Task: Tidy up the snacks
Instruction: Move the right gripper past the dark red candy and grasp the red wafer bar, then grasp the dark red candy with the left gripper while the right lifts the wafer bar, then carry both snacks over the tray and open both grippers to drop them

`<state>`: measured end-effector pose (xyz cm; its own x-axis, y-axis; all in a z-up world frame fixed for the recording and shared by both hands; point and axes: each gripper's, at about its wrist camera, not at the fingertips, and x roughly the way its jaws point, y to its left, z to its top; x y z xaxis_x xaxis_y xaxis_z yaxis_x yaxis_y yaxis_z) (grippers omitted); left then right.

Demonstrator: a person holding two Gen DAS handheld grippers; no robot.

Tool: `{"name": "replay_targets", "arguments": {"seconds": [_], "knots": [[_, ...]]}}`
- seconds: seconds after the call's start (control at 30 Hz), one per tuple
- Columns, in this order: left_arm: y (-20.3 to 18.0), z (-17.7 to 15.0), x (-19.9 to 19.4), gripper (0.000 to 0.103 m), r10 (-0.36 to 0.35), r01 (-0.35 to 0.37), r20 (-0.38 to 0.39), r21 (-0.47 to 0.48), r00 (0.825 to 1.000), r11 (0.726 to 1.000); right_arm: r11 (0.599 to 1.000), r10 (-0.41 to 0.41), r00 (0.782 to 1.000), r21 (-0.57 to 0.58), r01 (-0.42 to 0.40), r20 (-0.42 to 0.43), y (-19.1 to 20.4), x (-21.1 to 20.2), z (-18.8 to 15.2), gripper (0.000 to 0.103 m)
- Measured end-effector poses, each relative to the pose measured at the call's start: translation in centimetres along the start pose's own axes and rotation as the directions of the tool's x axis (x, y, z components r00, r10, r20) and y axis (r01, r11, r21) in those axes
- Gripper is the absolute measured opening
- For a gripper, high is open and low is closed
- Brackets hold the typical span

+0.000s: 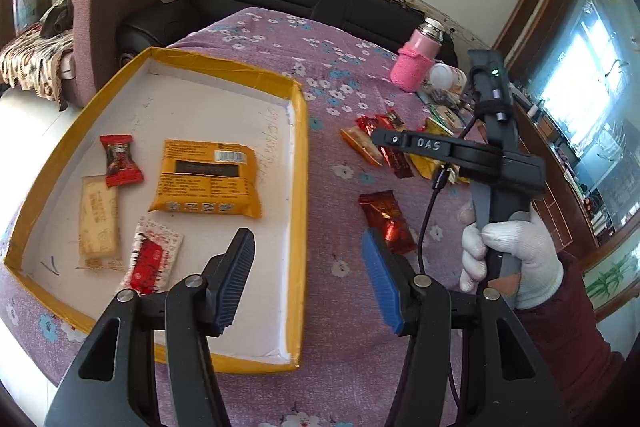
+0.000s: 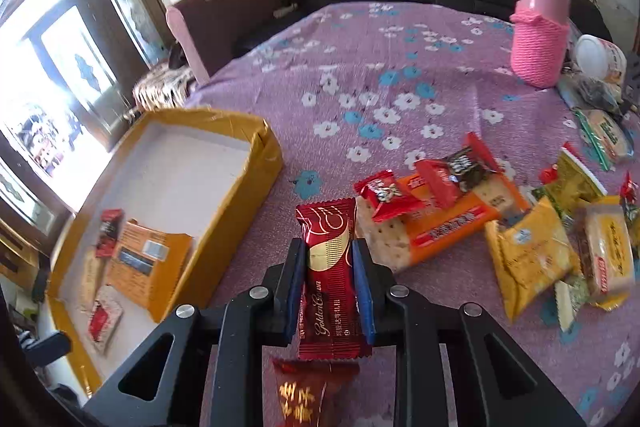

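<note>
dark red wafer bar point(image 2: 332, 283) clamped between right gripper point(image 2: 331, 291) fingers point(image 2: 362, 291).

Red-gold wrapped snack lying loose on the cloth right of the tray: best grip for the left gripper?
Take the red-gold snack across its short width at mid-length, coming from above. It lies flat and alone on the cloth, long sides clear. The left gripper stands open and empty.

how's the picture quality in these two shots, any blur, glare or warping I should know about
Left wrist view: strong fisheye bending, the yellow-edged tray looks bowed, the window at right is blown out, and the snacks inside the tray are sharp. Right wrist view: the door glass at left glares white, the snack pile is smeared by motion blur, while the red Golden Crown bar pinched in the right gripper reads crisp.
</note>
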<state>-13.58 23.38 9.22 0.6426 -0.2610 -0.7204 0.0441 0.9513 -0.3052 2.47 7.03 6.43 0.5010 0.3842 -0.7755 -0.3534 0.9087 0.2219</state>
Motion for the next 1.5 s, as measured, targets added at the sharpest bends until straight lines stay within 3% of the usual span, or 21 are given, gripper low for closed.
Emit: {"name": "replay_targets", "arguments": {"seconds": [0.13, 0.2, 0.3, 0.4, 0.5, 0.57, 0.63, 0.67, 0.73, 0.9, 1.07, 1.3, 1.4, 1.5], "knots": [[-3.4, 0.3, 2.6, 0.059, -0.082, 0.084, -0.053, 0.053, 0.995, 0.995, 0.995, 0.055, 0.994, 0.077, -0.063, 0.092, -3.0, -5.6, -2.1, 0.024], [-4.8, 0.6, 4.4, 0.059, -0.079, 0.084, -0.071, 0.071, 0.994, 0.994, 0.989, 0.08, 0.99, 0.117, -0.093, 0.113, -4.7, -7.5, -3.6, 0.024], [-6.5, 1.0, 7.5, 0.059, -0.034, 0.044, -0.1, 0.107, 0.994, 0.993, 0.978, 0.104, 0.987, 0.17, -0.124, 0.118, -7.2, -9.1, -5.3, 0.024], [-8.2, 1.1, 10.5, 0.059, 0.064, -0.043, -0.109, 0.188, 0.992, 0.981, 0.971, 0.102, 0.987, 0.204, -0.126, 0.125, -9.1, -10.4, -7.2, 0.024], [-9.3, 0.8, 13.4, 0.059, 0.163, -0.121, -0.138, 0.27, 0.977, 0.955, 0.962, 0.116, 0.985, 0.233, -0.144, 0.132, -10.5, -10.8, -8.1, 0.024], [-9.5, 0.3, 14.5, 0.059, 0.193, -0.139, -0.163, 0.295, 0.968, 0.945, 0.958, 0.127, 0.983, 0.241, -0.157, 0.135, -11.2, -10.9, -8.5, 0.024], [-10.0, -0.1, 14.3, 0.041, 0.196, -0.145, -0.132, 0.322, 0.972, 0.936, 0.955, 0.134, 0.982, 0.248, -0.165, 0.136, -11.5, -10.9, -8.8, 0.024], [-10.2, -0.2, 14.1, 0.026, 0.181, -0.129, -0.136, 0.324, 0.974, 0.937, 0.953, 0.139, 0.981, 0.252, -0.17, 0.135, -11.6, -10.8, -8.9, 0.024], [-10.3, -0.4, 13.7, 0.026, 0.187, -0.137, -0.122, 0.331, 0.975, 0.933, 0.95, 0.148, 0.98, 0.255, -0.178, 0.133, -11.7, -10.5, -9.1, 0.024], [-9.9, 0.4, 10.9, 0.026, 0.112, -0.085, -0.091, 0.26, 0.99, 0.962, 0.95, 0.174, 0.976, 0.238, -0.2, 0.128, -10.4, -10.2, -9.1, 0.024], [-6.8, 2.0, 6.5, 0.026, 0.069, -0.061, -0.038, 0.178, 0.997, 0.982, 0.956, 0.202, 0.972, 0.19, -0.223, 0.122, -7.5, -10.4, -8.0, 0.024], [3.4, 6.8, 1.2, 0.026, 0.179, -0.18, 0.017, 0.025, 0.984, 0.983, 0.935, 0.329, 0.94, 0.106, -0.338, 0.088, -0.5, -9.6, -4.5, 0.024], [7.3, 9.0, 1.3, 0.026, 0.232, -0.232, 0.013, -0.018, 0.973, 0.973, 0.907, 0.411, 0.911, 0.088, -0.412, 0.026, 3.8, -7.6, -3.4, 0.024], [10.7, 10.7, 2.8, 0.026, 0.263, -0.263, -0.012, -0.061, 0.965, 0.963, 0.903, 0.428, 0.902, 0.06, -0.425, -0.049, 8.3, -4.7, -3.2, 0.024]]}}
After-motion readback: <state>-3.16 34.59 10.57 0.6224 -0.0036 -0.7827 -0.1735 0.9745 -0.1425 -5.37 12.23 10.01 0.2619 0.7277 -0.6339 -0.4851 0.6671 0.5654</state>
